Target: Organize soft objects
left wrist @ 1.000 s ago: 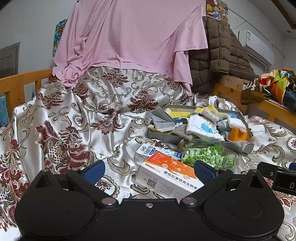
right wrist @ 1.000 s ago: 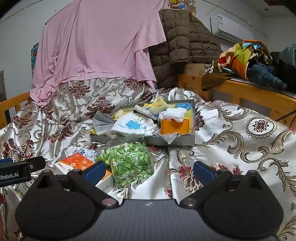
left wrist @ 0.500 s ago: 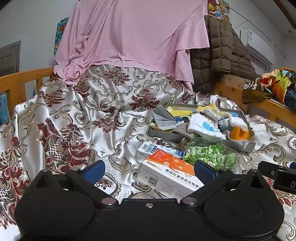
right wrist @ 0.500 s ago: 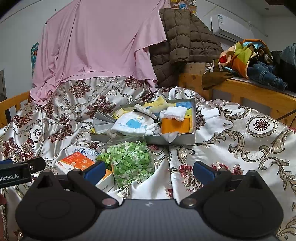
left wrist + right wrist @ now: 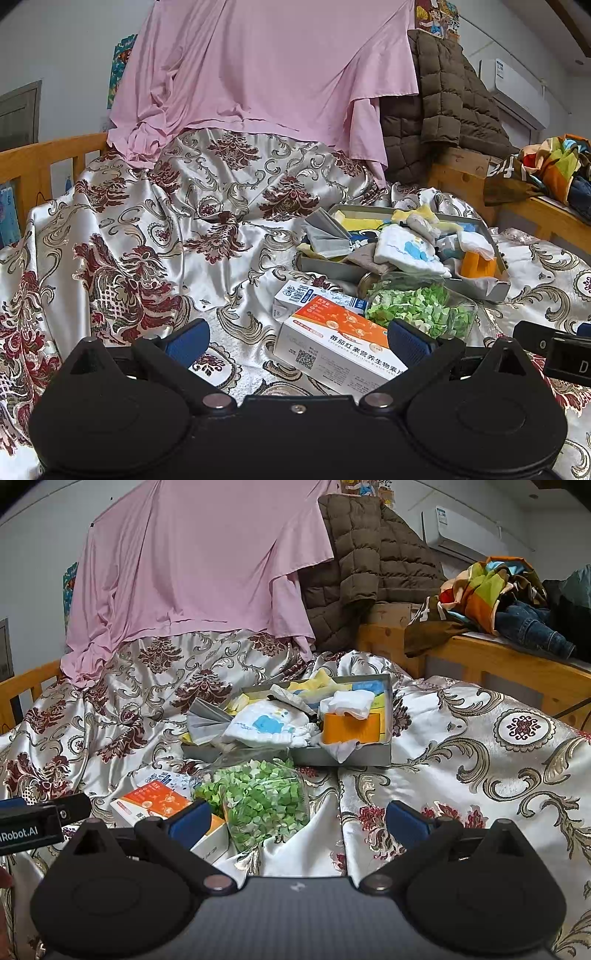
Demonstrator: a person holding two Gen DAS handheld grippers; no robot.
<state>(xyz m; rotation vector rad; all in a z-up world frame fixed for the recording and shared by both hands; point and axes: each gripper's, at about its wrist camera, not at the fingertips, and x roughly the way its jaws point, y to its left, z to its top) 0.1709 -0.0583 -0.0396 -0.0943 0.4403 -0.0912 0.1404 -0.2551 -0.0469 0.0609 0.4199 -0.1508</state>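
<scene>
We held both the left gripper (image 5: 298, 341) and right gripper (image 5: 298, 818) spread and empty; soft cloths crammed the shallow grey cardboard tray (image 5: 387, 716), sorting seemingly unfinished.

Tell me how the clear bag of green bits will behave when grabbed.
The clear plastic bag of green bits likely sags and shifts: its contents look loose. The glossy film may slip, and it probably feels light for its bulk.

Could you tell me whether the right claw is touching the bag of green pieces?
Apart: the right wrist view shows the open right claw short of the bag, holding nothing.
</scene>
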